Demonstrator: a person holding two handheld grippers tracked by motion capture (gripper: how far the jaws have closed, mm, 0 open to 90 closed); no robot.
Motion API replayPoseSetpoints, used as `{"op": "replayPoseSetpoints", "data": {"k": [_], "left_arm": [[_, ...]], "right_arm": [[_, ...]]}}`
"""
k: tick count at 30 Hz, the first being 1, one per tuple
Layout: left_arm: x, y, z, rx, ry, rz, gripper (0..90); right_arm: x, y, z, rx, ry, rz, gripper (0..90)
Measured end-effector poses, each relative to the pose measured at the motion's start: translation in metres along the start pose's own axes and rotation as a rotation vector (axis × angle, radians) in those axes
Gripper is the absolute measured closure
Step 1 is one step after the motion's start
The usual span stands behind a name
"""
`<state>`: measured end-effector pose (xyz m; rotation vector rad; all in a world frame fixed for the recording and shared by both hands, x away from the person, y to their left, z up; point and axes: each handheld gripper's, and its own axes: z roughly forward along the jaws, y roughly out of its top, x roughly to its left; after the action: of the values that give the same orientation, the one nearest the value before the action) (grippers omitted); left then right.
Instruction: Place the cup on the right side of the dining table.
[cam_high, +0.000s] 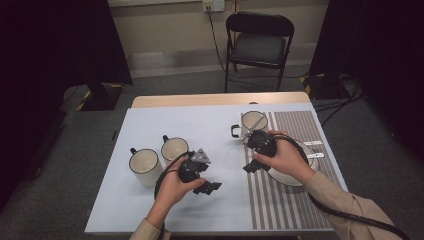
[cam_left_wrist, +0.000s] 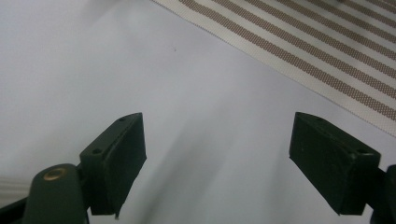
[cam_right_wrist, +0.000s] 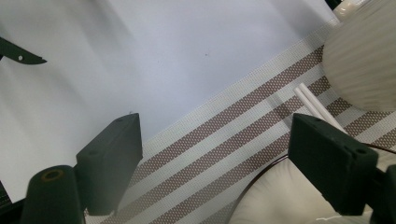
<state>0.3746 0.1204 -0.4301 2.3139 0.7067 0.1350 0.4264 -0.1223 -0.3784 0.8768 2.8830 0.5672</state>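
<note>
Nothing grabbed yet: the plate (cam_high: 292, 176) sits right under our right gripper (cam_right_wrist: 212, 163), jaws wide apart and empty. Our left gripper (cam_high: 206, 188) hovers open too, three mugs (cam_high: 144, 167) waiting just beyond it.

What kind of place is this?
Probably a recording studio or lab, not a home: black curtains hang at both sides, a lone folding chair stands behind the table, cables cross the floor.

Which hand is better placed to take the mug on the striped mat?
Right. Its tongs hover open over the striped mat just below that mug; the left tongs are open over bare tablecloth.
</note>
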Motion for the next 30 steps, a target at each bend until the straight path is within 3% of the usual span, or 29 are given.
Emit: {"op": "replayPoseSetpoints", "data": {"k": [16,30], "left_arm": [[0.0,-0.014,-0.006,0.013,0.006,-0.01,18.4],[-0.001,-0.029,-0.006,0.019,-0.014,-0.001,18.5]], "right_arm": [[0.003,-0.009,0.002,-0.009,0.011,0.002,17.5],[0.008,-0.018,0.007,0.0,0.025,-0.005,17.3]]}}
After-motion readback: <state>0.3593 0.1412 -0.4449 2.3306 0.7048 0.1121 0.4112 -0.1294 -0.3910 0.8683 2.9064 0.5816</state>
